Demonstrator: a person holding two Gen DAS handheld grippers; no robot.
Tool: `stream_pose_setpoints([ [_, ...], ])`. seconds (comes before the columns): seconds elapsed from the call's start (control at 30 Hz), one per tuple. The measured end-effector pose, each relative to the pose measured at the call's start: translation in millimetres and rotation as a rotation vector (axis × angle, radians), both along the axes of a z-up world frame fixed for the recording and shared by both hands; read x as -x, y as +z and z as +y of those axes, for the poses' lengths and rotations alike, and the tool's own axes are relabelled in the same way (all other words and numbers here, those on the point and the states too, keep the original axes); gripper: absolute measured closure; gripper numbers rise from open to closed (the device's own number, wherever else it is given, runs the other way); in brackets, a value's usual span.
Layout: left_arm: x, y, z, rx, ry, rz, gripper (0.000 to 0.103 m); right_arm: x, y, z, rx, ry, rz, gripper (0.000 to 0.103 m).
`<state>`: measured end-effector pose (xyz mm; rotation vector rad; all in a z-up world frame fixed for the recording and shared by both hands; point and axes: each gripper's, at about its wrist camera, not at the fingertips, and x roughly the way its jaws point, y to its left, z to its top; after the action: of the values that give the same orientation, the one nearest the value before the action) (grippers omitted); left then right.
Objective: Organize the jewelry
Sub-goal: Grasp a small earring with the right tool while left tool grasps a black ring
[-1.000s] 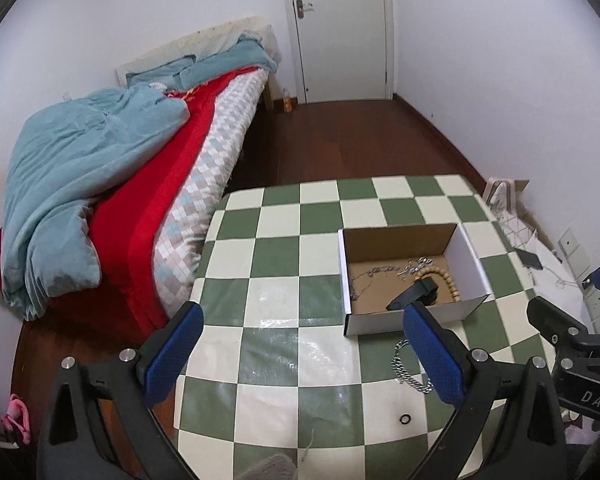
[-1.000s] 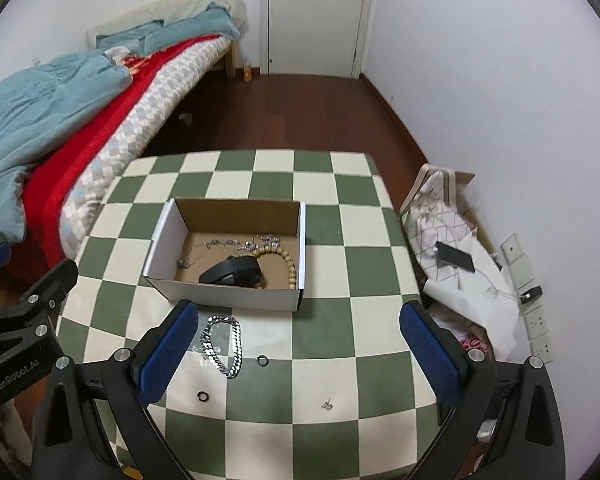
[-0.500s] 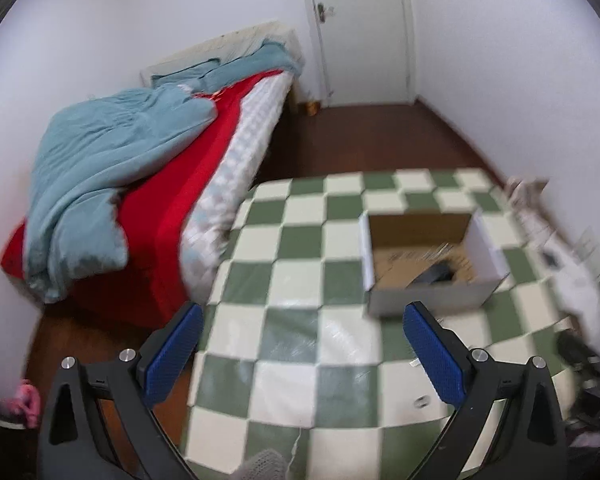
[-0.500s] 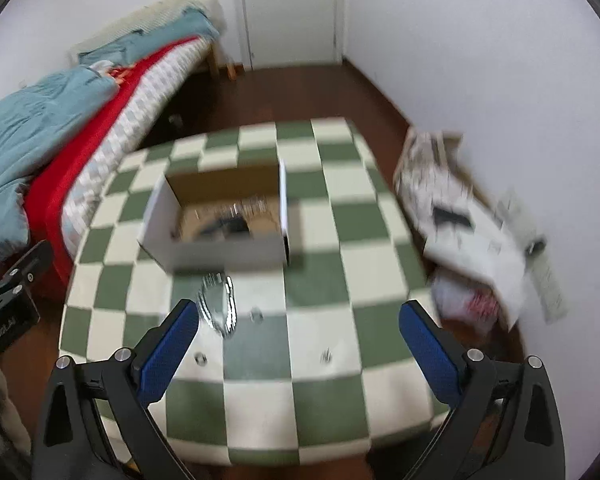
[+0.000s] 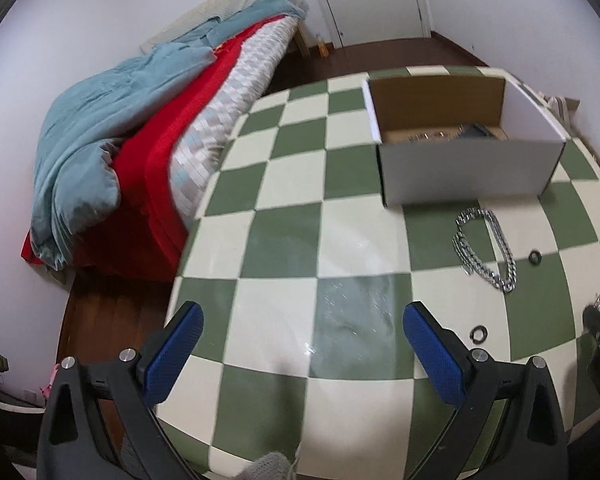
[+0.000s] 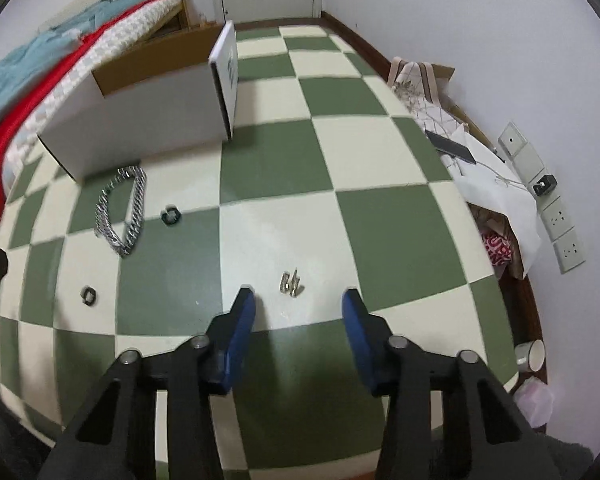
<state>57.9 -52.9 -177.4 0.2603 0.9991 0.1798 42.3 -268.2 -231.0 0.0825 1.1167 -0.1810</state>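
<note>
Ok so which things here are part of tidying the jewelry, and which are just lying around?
Part of the job:
- silver chain
- two dark rings
- small silver earrings, just ahead of the open right tongs
- cardboard box

Just lying about:
- bed with teal blanket
- phone and bags beside the table
- mug on the floor

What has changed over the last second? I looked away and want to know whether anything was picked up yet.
Nothing picked up. The right tongs dropped low and narrowed from wide open, now bracketing the small silver piece. The left tongs also came lower, still wide open. The chain bracelet, both dark rings and the box stayed put.
</note>
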Motion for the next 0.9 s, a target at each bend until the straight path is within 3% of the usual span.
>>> stream_pose_setpoints([
  [0.03,0,-3,-2,0.007,-0.002,0.009,0.001,-1,2,2,0.003,0.007,-0.004,0.066],
  [0.1,0,-7,-5,0.03,-0.008,0.025,0.001,-2,4,4,0.007,0.009,-0.02,0.091],
  [0.4,3,-26,-42,0.113,-0.124,0.098,0.002,0,5,-14,-0.046,-0.04,-0.041,0.094],
  [0.47,3,-30,-52,0.118,-0.158,0.109,0.01,-1,5,-19,-0.051,-0.049,-0.043,0.094],
  [0.53,4,-34,-60,0.122,-0.182,0.132,0.033,-1,5,-23,-0.057,-0.057,-0.043,0.094],
  [0.67,5,-36,-70,0.147,-0.209,0.14,0.053,-1,6,-27,-0.063,-0.064,-0.045,0.094],
  [0.73,6,-36,-75,0.165,-0.231,0.139,0.079,-1,6,-28,-0.062,-0.066,-0.047,0.094],
  [0.83,7,-36,-80,0.173,-0.249,0.144,0.093,0,8,-29,-0.064,-0.068,-0.05,0.094],
  [0.9,8,-36,-83,0.169,-0.252,0.141,0.093,1,10,-28,-0.067,-0.066,-0.055,0.094],
])
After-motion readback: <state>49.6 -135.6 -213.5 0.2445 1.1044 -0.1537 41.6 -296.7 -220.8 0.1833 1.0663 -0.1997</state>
